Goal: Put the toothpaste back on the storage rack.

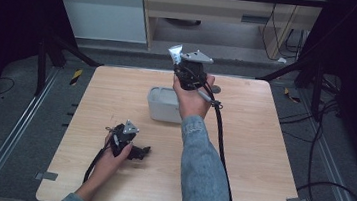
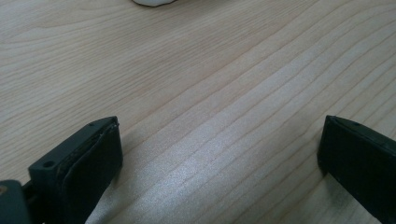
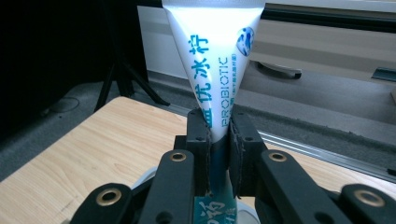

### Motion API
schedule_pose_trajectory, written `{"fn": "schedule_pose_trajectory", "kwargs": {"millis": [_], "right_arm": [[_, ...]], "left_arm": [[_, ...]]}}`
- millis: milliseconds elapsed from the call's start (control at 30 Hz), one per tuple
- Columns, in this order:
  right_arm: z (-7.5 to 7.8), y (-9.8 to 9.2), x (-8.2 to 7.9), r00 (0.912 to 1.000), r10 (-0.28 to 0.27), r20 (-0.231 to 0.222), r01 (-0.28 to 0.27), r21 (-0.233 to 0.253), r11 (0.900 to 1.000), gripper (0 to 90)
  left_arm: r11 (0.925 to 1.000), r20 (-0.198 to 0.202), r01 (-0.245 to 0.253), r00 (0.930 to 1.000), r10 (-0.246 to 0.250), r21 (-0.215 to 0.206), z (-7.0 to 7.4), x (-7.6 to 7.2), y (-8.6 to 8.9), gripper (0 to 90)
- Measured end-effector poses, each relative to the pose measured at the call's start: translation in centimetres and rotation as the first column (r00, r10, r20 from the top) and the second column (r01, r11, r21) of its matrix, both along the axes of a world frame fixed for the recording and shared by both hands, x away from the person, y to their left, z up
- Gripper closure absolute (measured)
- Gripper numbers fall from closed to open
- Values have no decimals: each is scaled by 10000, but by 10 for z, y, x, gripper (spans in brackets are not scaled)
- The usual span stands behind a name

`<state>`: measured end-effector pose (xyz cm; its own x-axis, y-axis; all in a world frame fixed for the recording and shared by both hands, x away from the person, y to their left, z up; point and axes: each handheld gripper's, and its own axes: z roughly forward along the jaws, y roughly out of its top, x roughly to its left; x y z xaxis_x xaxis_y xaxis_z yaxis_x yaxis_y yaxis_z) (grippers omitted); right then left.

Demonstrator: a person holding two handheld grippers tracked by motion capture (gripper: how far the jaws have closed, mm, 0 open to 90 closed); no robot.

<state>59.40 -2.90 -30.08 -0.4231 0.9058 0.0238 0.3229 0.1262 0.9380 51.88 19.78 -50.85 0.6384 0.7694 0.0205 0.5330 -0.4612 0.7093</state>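
Right claw (image 3: 218, 140), raised above the far half of the tabletop (image 1: 261, 154), with its jaws closed tight on a white tube (image 3: 212, 60) printed "PROBIOTIC"; the grip falls on the tube's narrow lower body, and the flat crimped end fans out beyond the jaws, pointing toward 12 o'clock in the right gripper view. Pinching at the slim part probably keeps the soft tube from sliding or folding. In the high view the tube (image 1: 174, 54) shows as a pale tip at the claw's 11 o'clock, and a grey tray (image 1: 158, 109) stands on the tabletop just below the right hand (image 1: 191, 99), at about its 8 o'clock; the lift over the tray suggests the tube is being carried to or from it. Left claw (image 1: 142, 152), resting low at the near left, has its jaws spread wide with bare wood between them, apparently parked while the right works.
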Motion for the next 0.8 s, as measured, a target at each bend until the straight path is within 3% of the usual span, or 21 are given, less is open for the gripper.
{"fn": "schedule_pose_trajectory", "kwargs": {"millis": [200, 800], "right_arm": [[-1, 2, 8, 9999, -125, 52, 123, 237, 9996, 803], [-2, 17, 20, 9997, -184, 179, 182, 146, 9997, 802]], "left_arm": [[10000, -1, 1, 10000, -1, 5, 0, 0, 0, 0], [10000, 14, -4, 10000, 4, -9, 0, 0, 0, 0]]}}
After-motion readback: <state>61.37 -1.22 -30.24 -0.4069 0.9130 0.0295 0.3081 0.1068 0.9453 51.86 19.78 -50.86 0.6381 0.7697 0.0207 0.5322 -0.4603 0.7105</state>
